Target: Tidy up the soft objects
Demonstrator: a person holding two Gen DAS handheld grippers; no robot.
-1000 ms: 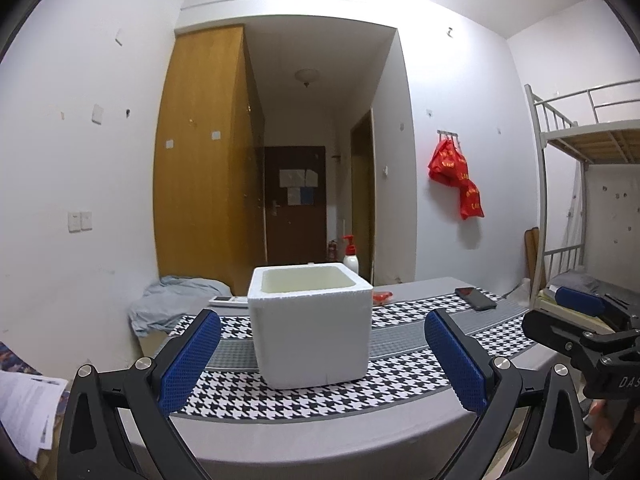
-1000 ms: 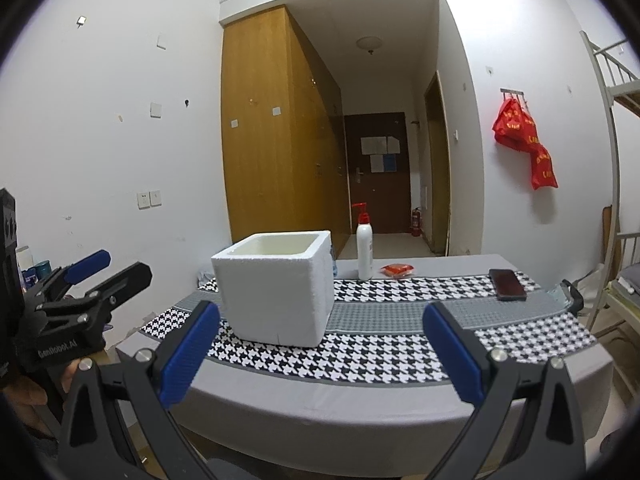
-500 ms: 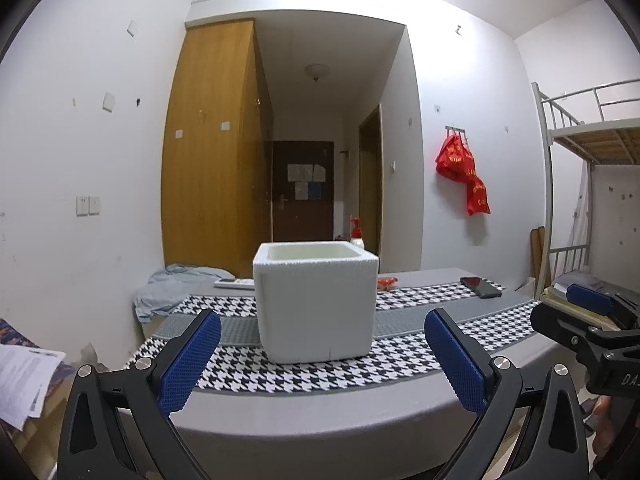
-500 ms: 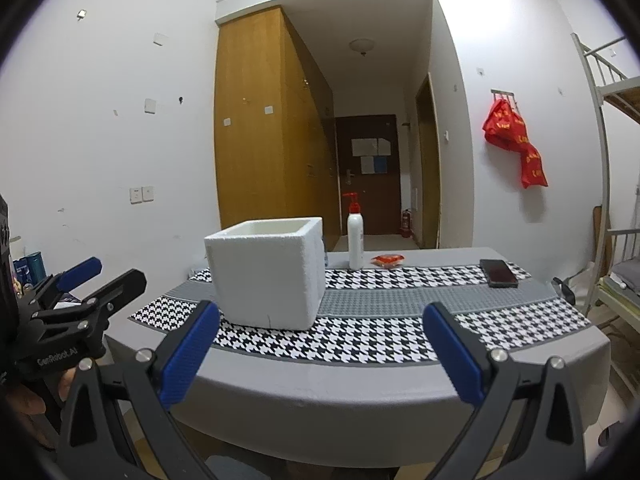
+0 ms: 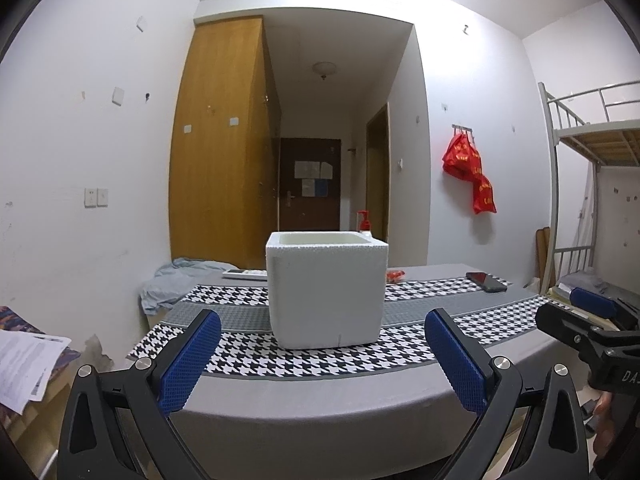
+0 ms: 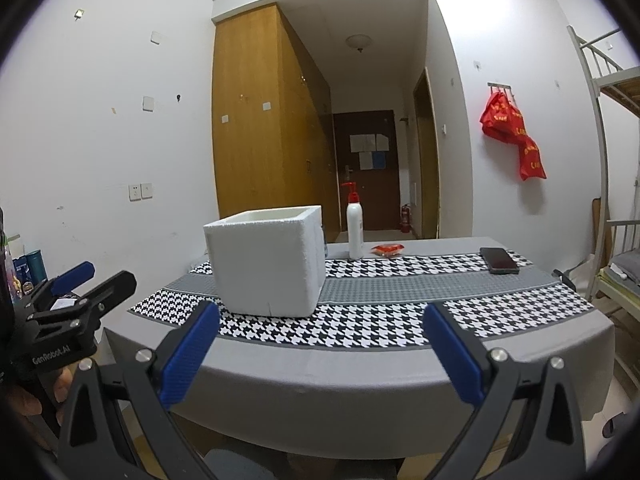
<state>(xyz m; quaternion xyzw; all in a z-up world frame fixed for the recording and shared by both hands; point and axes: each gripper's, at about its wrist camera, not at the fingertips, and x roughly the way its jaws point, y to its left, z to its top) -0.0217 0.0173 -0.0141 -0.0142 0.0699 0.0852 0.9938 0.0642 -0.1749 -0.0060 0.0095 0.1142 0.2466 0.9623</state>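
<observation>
A white foam box (image 5: 326,290) stands open-topped on the houndstooth runner (image 5: 400,348) of a grey table; the right wrist view shows the foam box (image 6: 268,266) left of centre. A crumpled pale blue cloth (image 5: 176,280) lies at the table's far left corner. My left gripper (image 5: 322,360) is open and empty, held before the table's near edge, level with the box. My right gripper (image 6: 320,350) is also open and empty, off the near edge to the right of the box. Each gripper shows at the other view's side.
Behind the box stand a white pump bottle (image 6: 355,232) and a small red packet (image 6: 387,249). A dark phone (image 6: 499,260) lies at the right of the runner. A white remote (image 5: 245,274) lies behind the box. A bunk bed (image 5: 588,216) stands at right, papers (image 5: 28,364) at left.
Both grippers have dropped lower, so the box top is now near eye level and its inside is hidden. Both stayed open.
</observation>
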